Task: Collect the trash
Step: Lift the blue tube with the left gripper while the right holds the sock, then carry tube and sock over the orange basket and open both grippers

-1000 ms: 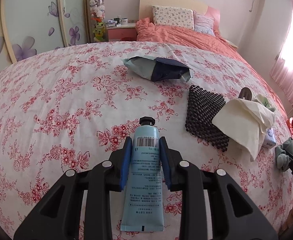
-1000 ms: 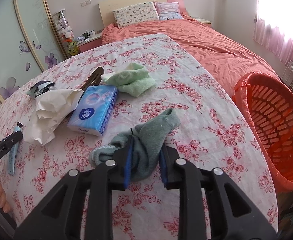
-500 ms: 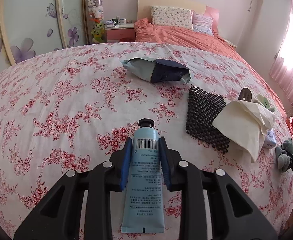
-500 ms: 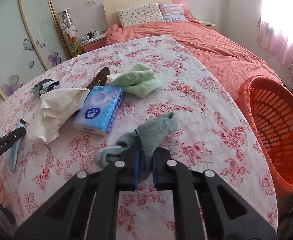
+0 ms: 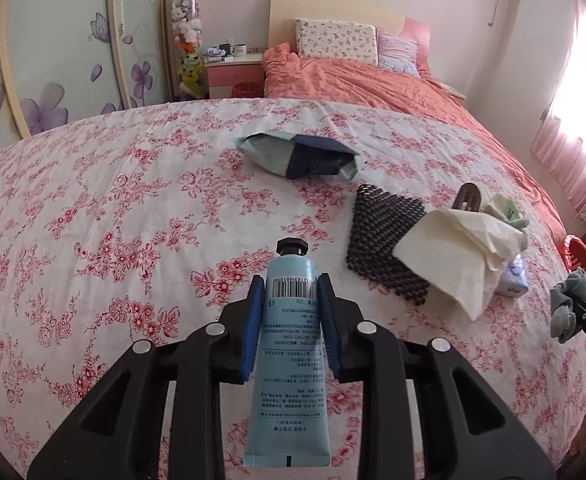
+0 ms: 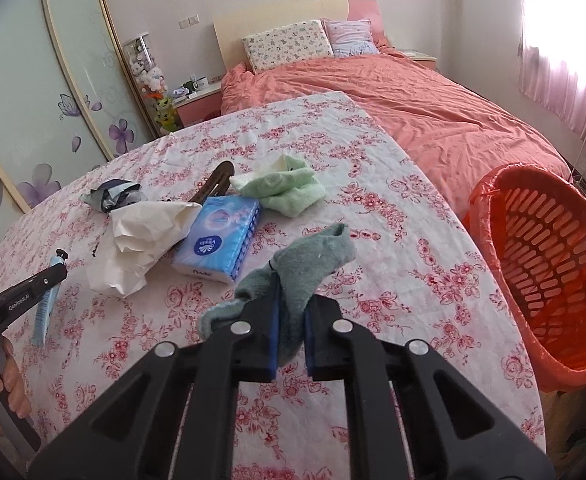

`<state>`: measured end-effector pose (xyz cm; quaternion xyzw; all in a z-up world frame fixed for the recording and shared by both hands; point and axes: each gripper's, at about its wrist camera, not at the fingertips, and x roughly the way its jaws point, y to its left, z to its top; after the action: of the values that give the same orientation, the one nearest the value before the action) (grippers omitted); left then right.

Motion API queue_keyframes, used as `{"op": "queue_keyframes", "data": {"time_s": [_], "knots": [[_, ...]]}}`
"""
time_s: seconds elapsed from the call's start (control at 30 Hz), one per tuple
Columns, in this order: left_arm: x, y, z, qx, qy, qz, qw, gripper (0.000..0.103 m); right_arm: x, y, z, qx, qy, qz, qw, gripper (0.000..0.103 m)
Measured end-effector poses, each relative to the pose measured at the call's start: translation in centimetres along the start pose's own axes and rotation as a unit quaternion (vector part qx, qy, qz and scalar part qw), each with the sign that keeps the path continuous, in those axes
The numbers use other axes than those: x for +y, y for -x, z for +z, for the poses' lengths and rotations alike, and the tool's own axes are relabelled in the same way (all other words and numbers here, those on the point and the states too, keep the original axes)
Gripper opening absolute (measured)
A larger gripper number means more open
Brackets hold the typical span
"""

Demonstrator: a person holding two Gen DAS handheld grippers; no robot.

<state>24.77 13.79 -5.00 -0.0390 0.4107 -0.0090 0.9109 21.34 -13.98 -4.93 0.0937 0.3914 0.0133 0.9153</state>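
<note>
My left gripper [image 5: 291, 292] is shut on a light blue tube [image 5: 291, 344] with a black cap, held just above the flowered bedspread [image 5: 133, 208]. In the right wrist view that tube [image 6: 45, 308] shows at the far left, under the left gripper's finger. My right gripper [image 6: 291, 308] is shut on a grey-green sock [image 6: 313, 256], which hangs lifted off the bedspread [image 6: 413, 264]. The sock [image 5: 569, 304] also shows at the right edge of the left wrist view. An orange basket [image 6: 549, 264] with a red liner stands right of the bed.
A crumpled white paper [image 6: 141, 232], a blue tissue pack [image 6: 217, 240], a light green cloth [image 6: 285, 188], a brown hair clip [image 6: 217, 180] and a torn wrapper [image 5: 301, 156] lie on the spread, beside a black beaded mat [image 5: 385, 240]. A hand [image 6: 9, 384] holds the left gripper.
My right gripper's jaws closed on the sock and lifted it off the spread. The left gripper and its tube have stayed where they were.
</note>
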Motion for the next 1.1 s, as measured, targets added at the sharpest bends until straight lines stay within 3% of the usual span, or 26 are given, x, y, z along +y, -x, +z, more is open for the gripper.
{"op": "queue_keyframes", "data": {"time_s": [0.4, 0.67, 0.87, 1.1], "knots": [[-4.7, 3.6, 0.8, -0.017, -0.023, -0.061, 0.9977, 0.028, -3.2, 4.8, 0.8, -0.045, -0.021, -0.012, 0.999, 0.010], [-10.1, 6.1, 0.9, -0.032, -0.059, -0.117, 0.9909, 0.028, -6.8, 8.2, 1.3, -0.082, -0.043, -0.034, 0.995, 0.010], [-15.5, 7.3, 0.7, -0.042, -0.095, -0.161, 0.9814, 0.028, -10.3, 10.5, 1.6, -0.109, -0.066, -0.056, 0.990, 0.010], [-22.7, 7.6, 0.3, -0.045, -0.134, -0.227, 0.9637, 0.028, -14.7, 12.6, 1.8, -0.134, -0.091, -0.086, 0.983, 0.010]]}}
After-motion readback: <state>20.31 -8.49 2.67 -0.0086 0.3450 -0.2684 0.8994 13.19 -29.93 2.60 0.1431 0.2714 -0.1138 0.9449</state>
